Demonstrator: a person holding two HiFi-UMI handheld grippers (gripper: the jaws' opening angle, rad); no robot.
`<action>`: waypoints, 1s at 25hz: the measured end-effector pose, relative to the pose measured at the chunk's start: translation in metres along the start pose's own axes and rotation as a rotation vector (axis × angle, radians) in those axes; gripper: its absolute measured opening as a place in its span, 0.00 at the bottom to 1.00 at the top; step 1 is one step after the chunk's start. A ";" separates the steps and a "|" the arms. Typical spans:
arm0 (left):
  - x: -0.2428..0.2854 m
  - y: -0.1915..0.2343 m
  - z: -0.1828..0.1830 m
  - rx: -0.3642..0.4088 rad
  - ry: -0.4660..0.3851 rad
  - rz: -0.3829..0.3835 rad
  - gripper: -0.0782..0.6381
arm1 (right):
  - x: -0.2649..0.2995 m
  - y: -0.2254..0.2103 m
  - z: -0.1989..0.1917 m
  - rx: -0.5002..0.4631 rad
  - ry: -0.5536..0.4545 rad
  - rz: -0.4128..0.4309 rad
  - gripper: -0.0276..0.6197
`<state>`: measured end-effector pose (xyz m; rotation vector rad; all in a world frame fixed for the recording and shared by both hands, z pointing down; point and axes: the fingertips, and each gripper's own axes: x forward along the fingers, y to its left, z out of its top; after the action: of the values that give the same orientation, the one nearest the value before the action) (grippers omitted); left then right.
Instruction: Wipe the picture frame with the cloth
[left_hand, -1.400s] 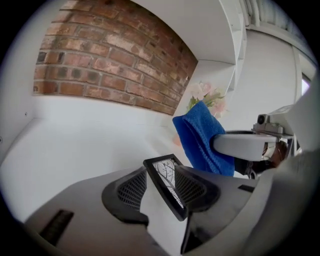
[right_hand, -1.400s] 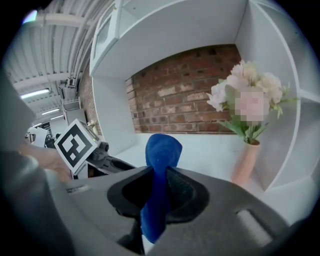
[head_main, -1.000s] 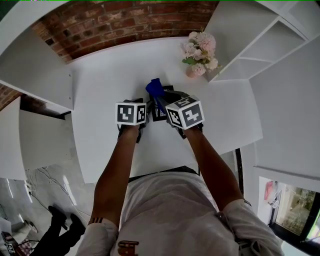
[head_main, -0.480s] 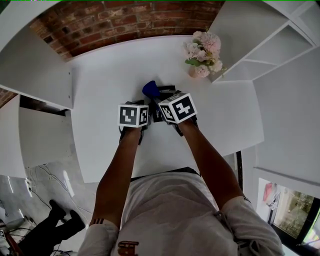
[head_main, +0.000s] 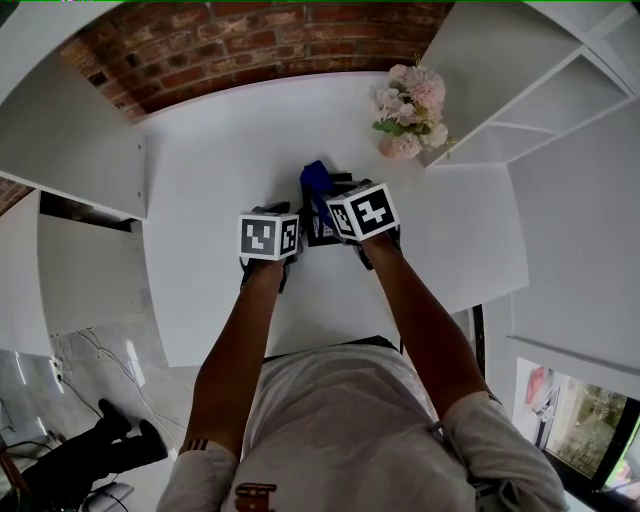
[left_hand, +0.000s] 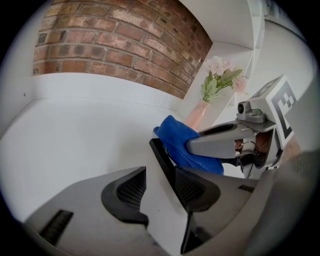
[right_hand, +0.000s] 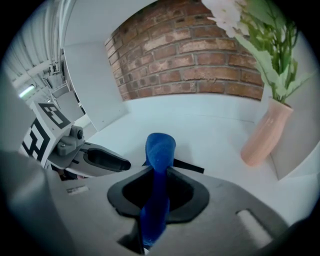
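Only close-up: frame (left_hand: 161, 159) (black-edged) in left gripper (left_hand: 159, 174)

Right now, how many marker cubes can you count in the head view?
2. One cube rides the left gripper holding the picture frame; the other cube rides the right gripper clamping the cloth.

Looking bright and evenly lit across the white table (head_main: 220, 170), soft and diffuse, barely casting any shadow under the vase (right_hand: 262, 137) on the table. Showing daylight in the window (head_main: 585, 425) off the table's near right corner. Bending hard at the edges everywhere, bowing the brick wall (head_main: 250, 45) behind the table and going black in the corners of both gripper views. Reading sharp on the blue cloth (right_hand: 159, 150) above the table, going mushy on the flowers (right_hand: 260, 30) and the close-up jaw bodies.
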<state>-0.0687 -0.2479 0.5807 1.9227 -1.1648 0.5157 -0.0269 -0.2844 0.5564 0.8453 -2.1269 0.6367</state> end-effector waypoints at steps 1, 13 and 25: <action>0.000 0.000 0.000 0.000 -0.002 -0.001 0.35 | -0.002 -0.004 -0.001 0.005 0.000 -0.008 0.14; 0.000 0.000 0.000 0.010 0.001 -0.007 0.35 | -0.037 -0.056 -0.022 0.086 -0.011 -0.119 0.14; 0.000 0.000 0.000 0.003 0.003 -0.012 0.35 | -0.058 0.011 0.005 0.084 -0.117 0.012 0.14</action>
<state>-0.0687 -0.2473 0.5805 1.9300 -1.1505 0.5133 -0.0082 -0.2592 0.5058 0.9367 -2.2243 0.7024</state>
